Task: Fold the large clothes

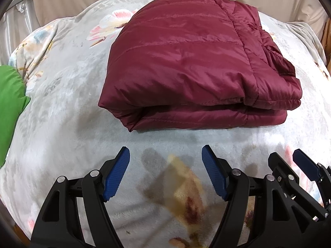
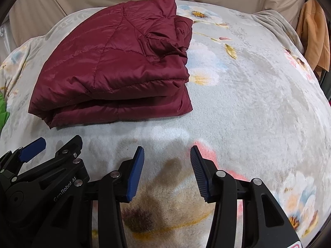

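- Jacket (image 1: 186,62): a maroon quilted puffer, folded into a compact rectangular bundle with its layers stacked, lying on the floral blanket (image 1: 62,113). The fold edge faces the cameras; looser gathered fabric sits at the bundle's right end. Judging by this tidy shape, the folding looks finished or close to it.
- Left gripper (image 1: 165,161): jaws spread wide, nothing between the blue pads (image 1: 115,175). It sits at the bottom centre of the left wrist view, with the jacket in the upper middle, apart from the tips and separated by bare blanket.
- Right gripper (image 2: 167,157): also released and empty, at the bottom centre of the right wrist view. Here the jacket (image 2: 111,62) occupies the upper left, clear of the fingertips.
- Both tools appear side by side, each showing at the edge of the other's view, probably drawn back together because no hold is needed now.
- Green cloth (image 1: 10,103) shows at the left edge, an orange garment (image 2: 314,31) hangs at the upper right.
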The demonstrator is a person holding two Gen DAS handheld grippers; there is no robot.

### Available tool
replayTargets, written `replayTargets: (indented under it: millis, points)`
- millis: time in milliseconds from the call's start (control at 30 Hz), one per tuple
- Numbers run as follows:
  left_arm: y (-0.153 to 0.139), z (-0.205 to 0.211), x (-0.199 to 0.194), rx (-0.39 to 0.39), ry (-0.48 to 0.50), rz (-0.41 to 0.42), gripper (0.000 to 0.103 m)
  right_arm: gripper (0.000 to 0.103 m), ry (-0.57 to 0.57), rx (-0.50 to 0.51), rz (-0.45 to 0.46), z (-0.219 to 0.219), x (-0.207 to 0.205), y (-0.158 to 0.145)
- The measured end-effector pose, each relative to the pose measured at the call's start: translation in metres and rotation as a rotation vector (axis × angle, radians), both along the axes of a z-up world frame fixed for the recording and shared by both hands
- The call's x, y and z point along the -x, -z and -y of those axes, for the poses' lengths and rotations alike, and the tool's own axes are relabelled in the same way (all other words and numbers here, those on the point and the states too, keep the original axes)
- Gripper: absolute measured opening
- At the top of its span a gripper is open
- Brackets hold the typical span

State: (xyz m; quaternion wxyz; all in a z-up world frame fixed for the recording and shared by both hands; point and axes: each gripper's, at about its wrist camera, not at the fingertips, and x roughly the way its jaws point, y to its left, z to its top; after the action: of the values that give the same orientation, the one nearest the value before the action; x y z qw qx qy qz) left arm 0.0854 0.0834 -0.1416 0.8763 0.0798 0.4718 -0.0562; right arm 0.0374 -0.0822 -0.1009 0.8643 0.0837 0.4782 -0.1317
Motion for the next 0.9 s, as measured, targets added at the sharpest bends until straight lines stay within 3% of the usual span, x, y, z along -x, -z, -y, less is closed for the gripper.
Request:
replayTargets:
  millis: [900]
  points:
    - [-0.0084,0.0058,0.0017,0.002,0.012,0.01,0.066,0.047,0.001,0.009,0.01,0.0044,0.0,-0.005]
